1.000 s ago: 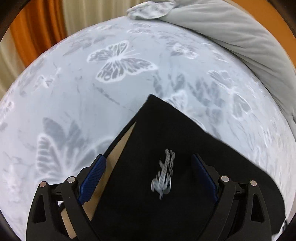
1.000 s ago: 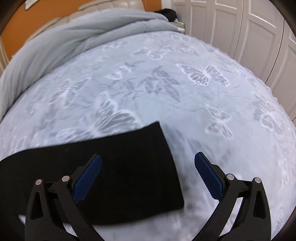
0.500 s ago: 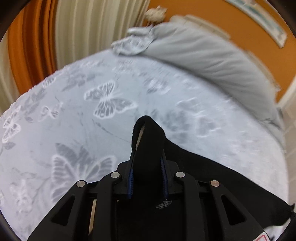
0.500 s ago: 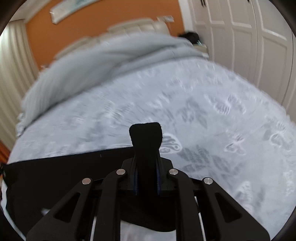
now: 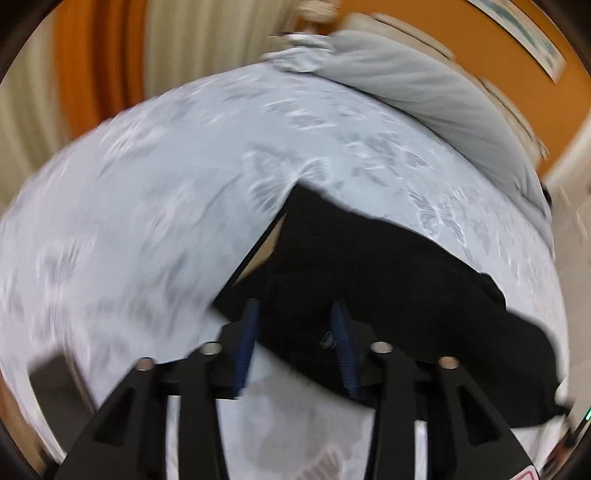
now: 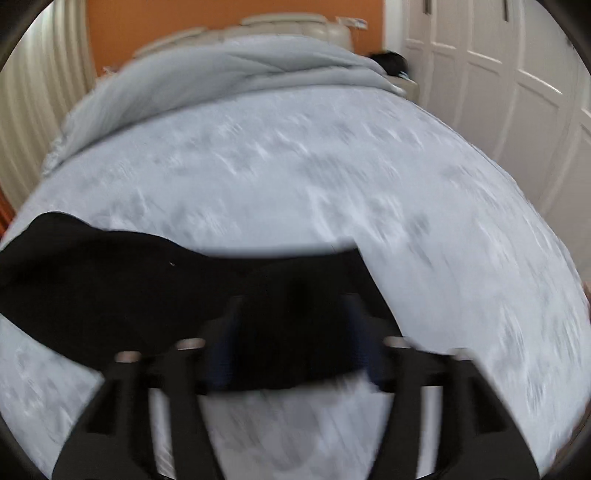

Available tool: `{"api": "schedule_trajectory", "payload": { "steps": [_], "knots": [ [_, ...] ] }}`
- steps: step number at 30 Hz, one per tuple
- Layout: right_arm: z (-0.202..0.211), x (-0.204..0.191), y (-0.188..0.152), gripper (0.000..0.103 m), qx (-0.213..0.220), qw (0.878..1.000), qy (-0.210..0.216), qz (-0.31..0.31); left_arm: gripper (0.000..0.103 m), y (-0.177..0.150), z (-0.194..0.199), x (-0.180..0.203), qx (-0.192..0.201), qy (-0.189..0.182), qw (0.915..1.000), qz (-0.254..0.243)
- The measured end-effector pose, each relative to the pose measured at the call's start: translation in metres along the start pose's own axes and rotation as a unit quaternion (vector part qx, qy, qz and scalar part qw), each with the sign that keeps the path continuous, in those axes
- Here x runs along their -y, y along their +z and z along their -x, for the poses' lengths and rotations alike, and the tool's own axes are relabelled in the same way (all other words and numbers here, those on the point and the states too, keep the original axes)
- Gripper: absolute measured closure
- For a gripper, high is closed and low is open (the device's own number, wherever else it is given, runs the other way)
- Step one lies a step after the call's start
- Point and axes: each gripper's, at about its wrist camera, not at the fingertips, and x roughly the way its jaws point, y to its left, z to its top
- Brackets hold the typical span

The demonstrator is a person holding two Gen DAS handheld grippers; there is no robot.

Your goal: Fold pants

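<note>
Half a second ago both tongs were pinched shut on folds of the black pants; now both pairs are opening and the cloth has dropped from its raised peaks to lie slack between the blue pads. On the left tongs (image 5: 293,332) the jaws stand partly apart with the pants (image 5: 369,266) bunched between them, and the blur hides whether the pads still touch the fabric. The right tongs (image 6: 293,332) are wider apart, with the pants' (image 6: 147,288) edge draped across the gap, again too smeared to judge contact. Both tools tilt steeply down toward the bed (image 5: 147,206). One pair of pants is in view, stretched as a dark band across the pale butterfly-print sheet, with a tan lining showing at the opened corner in the left view. No logo or writing can be read on the cloth here. Beyond lie one rumpled grey duvet (image 6: 229,74), an orange wall (image 6: 184,26), curtains (image 5: 184,48) and white panelled doors (image 6: 517,92).
</note>
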Motion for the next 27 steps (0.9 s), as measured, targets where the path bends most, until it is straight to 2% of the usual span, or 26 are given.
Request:
{"api": "schedule_trajectory", "payload": {
  "steps": [1, 3, 4, 5, 7, 8, 9, 11, 12, 13, 14, 15, 16, 17, 19, 20, 22, 24, 27],
  "knots": [
    [0.007, 0.003, -0.005, 0.032, 0.006, 1.0, -0.003, -0.007, 0.035, -0.006, 0.008, -0.003, 0.006, -0.015, 0.9997, 0.02],
    [0.036, 0.005, -0.007, 0.018, 0.034, 0.999, 0.007, -0.033, 0.018, -0.017, 0.026, -0.004, 0.016, -0.049, 0.9966, 0.064],
    [0.049, 0.002, -0.006, 0.017, 0.041, 0.998, 0.011, -0.047, 0.016, -0.023, 0.033, 0.0, 0.013, -0.072, 0.9934, 0.088],
    [0.057, -0.001, -0.004, 0.017, 0.044, 0.997, 0.024, -0.057, 0.016, -0.026, 0.034, 0.005, 0.001, -0.092, 0.9904, 0.103],
    [0.081, -0.014, -0.005, 0.013, 0.056, 0.992, 0.076, -0.083, 0.016, -0.032, 0.028, 0.014, -0.028, -0.121, 0.9837, 0.13],
    [0.087, -0.02, -0.005, 0.01, 0.055, 0.989, 0.096, -0.097, 0.016, -0.034, 0.019, 0.016, -0.047, -0.134, 0.9776, 0.156],
    [0.089, -0.027, -0.006, 0.01, 0.048, 0.985, 0.124, -0.112, 0.016, -0.039, 0.007, 0.018, -0.068, -0.15, 0.9678, 0.19],
    [0.085, -0.039, -0.009, 0.01, 0.029, 0.974, 0.173, -0.144, 0.016, -0.043, -0.015, 0.02, -0.094, -0.157, 0.9552, 0.233],
    [0.077, -0.043, -0.01, 0.01, 0.015, 0.964, 0.203, -0.172, 0.017, -0.044, -0.026, 0.022, -0.097, -0.161, 0.9498, 0.25],
    [0.072, -0.047, -0.014, 0.01, 0.006, 0.955, 0.224, -0.193, 0.018, -0.044, -0.033, 0.025, -0.097, -0.164, 0.948, 0.255],
    [0.06, -0.05, -0.016, 0.01, -0.01, 0.941, 0.252, -0.226, 0.019, -0.044, -0.039, 0.027, -0.096, -0.168, 0.9457, 0.261],
    [0.048, -0.053, -0.019, 0.01, -0.021, 0.93, 0.267, -0.252, 0.027, -0.044, -0.044, 0.027, -0.09, -0.175, 0.9428, 0.269],
    [0.042, -0.056, -0.023, 0.01, -0.028, 0.926, 0.269, -0.263, 0.034, -0.045, -0.046, 0.026, -0.084, -0.184, 0.9392, 0.277],
    [0.034, -0.062, -0.025, 0.01, -0.037, 0.926, 0.261, -0.269, 0.035, -0.046, -0.048, 0.025, -0.078, -0.197, 0.9345, 0.286],
    [0.023, -0.067, -0.026, 0.015, -0.047, 0.925, 0.258, -0.276, 0.038, -0.048, -0.051, 0.023, -0.076, -0.206, 0.9316, 0.29],
    [0.019, -0.068, -0.028, 0.023, -0.057, 0.92, 0.253, -0.293, 0.039, -0.046, -0.053, 0.026, -0.085, -0.21, 0.9302, 0.289],
    [0.025, -0.066, -0.033, 0.023, -0.043, 0.907, 0.262, -0.326, 0.039, -0.042, -0.054, 0.03, -0.095, -0.215, 0.9315, 0.277],
    [0.045, -0.072, -0.038, 0.022, -0.024, 0.897, 0.299, -0.324, 0.038, -0.038, -0.054, 0.033, -0.097, -0.213, 0.9357, 0.264],
    [0.041, -0.097, -0.051, 0.02, -0.073, 0.887, 0.339, -0.305, 0.038, -0.033, -0.064, 0.037, -0.112, -0.212, 0.9367, 0.255]
  ]
}}
